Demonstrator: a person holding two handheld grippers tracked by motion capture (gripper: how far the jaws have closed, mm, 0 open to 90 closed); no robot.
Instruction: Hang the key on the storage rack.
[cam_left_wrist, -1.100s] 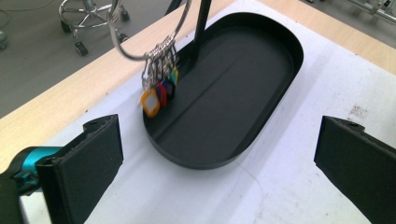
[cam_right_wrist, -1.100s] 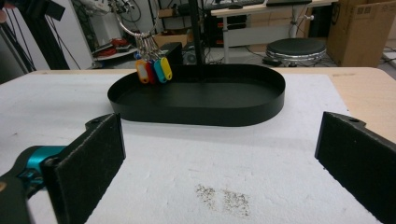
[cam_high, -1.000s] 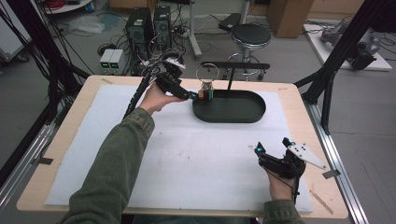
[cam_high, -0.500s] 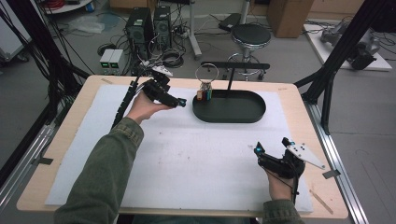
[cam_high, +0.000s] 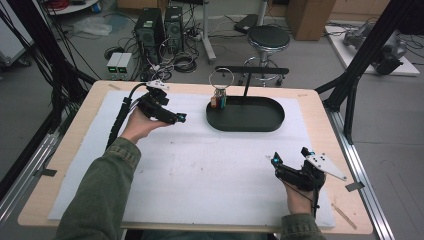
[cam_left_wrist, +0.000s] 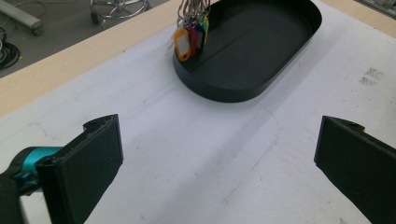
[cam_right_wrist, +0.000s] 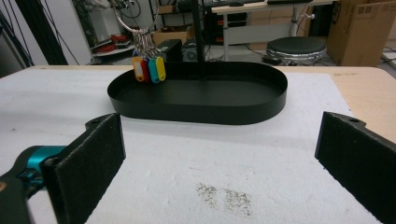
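A black oval tray (cam_high: 250, 117) sits at the back middle of the white mat. A thin black stand (cam_high: 246, 85) rises from it, and a metal ring with several coloured key tags (cam_high: 218, 100) hangs from its bar over the tray's left end. My left gripper (cam_high: 172, 114) is held open to the left of the tray, apart from the tags, with nothing between its jaws. The left gripper (cam_left_wrist: 219, 158) view looks at the tags (cam_left_wrist: 189, 37) and tray (cam_left_wrist: 261, 42). My right gripper (cam_high: 290, 159) rests open and empty at the front right. The right gripper (cam_right_wrist: 219, 158) faces the tray (cam_right_wrist: 201, 111) and tags (cam_right_wrist: 148, 69).
The white mat (cam_high: 200, 165) covers most of the wooden table (cam_high: 320, 100). Black frame posts stand at the table's left and right sides. A stool (cam_high: 268, 37) and computer towers (cam_high: 155, 25) stand on the floor beyond the far edge.
My left gripper has drawn back leftward, away from the key tags and the tray's left end. The right gripper has stayed where it was.
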